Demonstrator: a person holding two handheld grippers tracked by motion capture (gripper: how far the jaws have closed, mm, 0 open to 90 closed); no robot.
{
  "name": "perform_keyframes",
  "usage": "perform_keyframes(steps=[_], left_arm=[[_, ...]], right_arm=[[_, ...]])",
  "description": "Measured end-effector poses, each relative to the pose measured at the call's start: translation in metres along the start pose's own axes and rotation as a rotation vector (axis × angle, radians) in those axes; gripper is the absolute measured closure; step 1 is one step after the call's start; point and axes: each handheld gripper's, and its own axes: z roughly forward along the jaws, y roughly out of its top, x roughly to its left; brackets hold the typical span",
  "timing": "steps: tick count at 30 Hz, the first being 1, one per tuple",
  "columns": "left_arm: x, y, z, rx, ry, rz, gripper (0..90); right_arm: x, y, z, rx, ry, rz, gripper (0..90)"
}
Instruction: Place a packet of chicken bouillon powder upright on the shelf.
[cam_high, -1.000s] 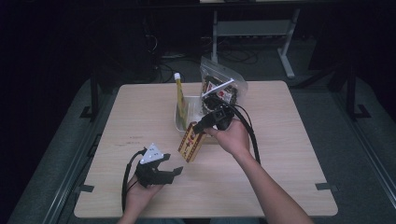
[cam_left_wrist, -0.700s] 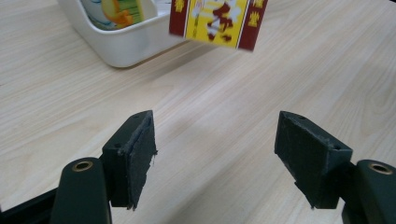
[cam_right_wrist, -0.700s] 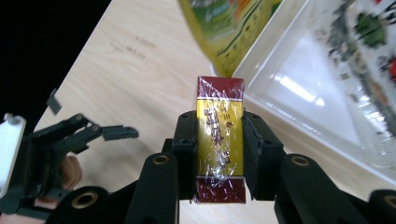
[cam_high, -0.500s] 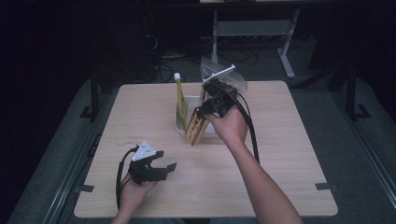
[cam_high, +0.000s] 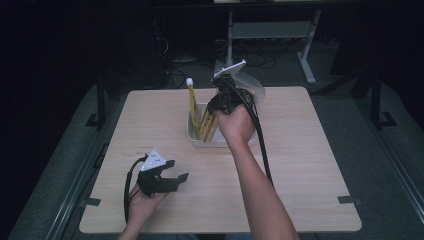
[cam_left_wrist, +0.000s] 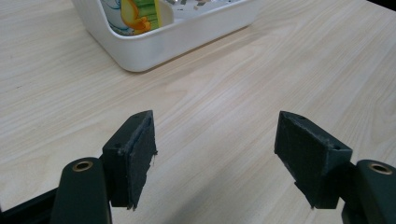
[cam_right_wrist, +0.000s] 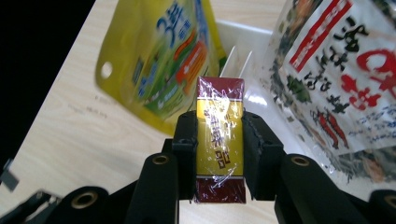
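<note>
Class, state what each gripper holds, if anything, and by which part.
The right gripper clamps a gold-and-maroon cellophane-wrapped box by its two narrow sides, near its lower half. The left gripper holds nothing, jaws open.

I am seeing a light wooden desk (cam_high: 310, 165) standing on a grey floor (cam_high: 395, 165). Behind it, a white metal frame (cam_high: 272, 32) and loose cables (cam_high: 182, 62) are lying in the dark background.
</note>
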Motion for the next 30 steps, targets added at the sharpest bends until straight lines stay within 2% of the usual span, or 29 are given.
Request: perform_keyframes(steps=[4, 6, 8, 9, 15, 21, 25, 30], left_arm=[[0.0, 0.0, 0.0, -0.001, 0.003, 0.002, 28.7], [0.0, 0.0, 0.0, -0.002, 0.004, 0.003, 28.7], [0.0, 0.0, 0.0, -0.003, 0.003, 0.004, 28.7], [0.0, 0.001, 0.0, -0.004, 0.004, 0.005, 28.7], [0.0, 0.0, 0.0, -0.006, 0.004, 0.003, 28.7], [0.0, 0.0, -0.001, -0.008, 0.005, 0.004, 28.7], [0.0, 0.0, -0.002, -0.009, 0.003, 0.002, 28.8], [0.0, 0.0, -0.002, -0.01, 0.003, 0.002, 28.8]], right_arm=[[0.0, 0.004, 0.003, -0.01, -0.012, 0.022, 68.1], [0.0, 0.008, 0.005, -0.028, -0.038, 0.038, 68.1], [0.0, 0.009, 0.006, -0.03, -0.042, 0.043, 68.1], [-0.001, 0.01, 0.008, -0.037, -0.046, 0.061, 68.1], [-0.003, 0.015, 0.015, -0.054, -0.081, 0.101, 68.0], [0.004, 0.018, 0.028, -0.057, -0.104, 0.107, 68.0], [0.006, 0.02, 0.029, -0.063, -0.119, 0.113, 68.0], [0.005, 0.021, 0.031, -0.081, -0.122, 0.144, 68.0]])
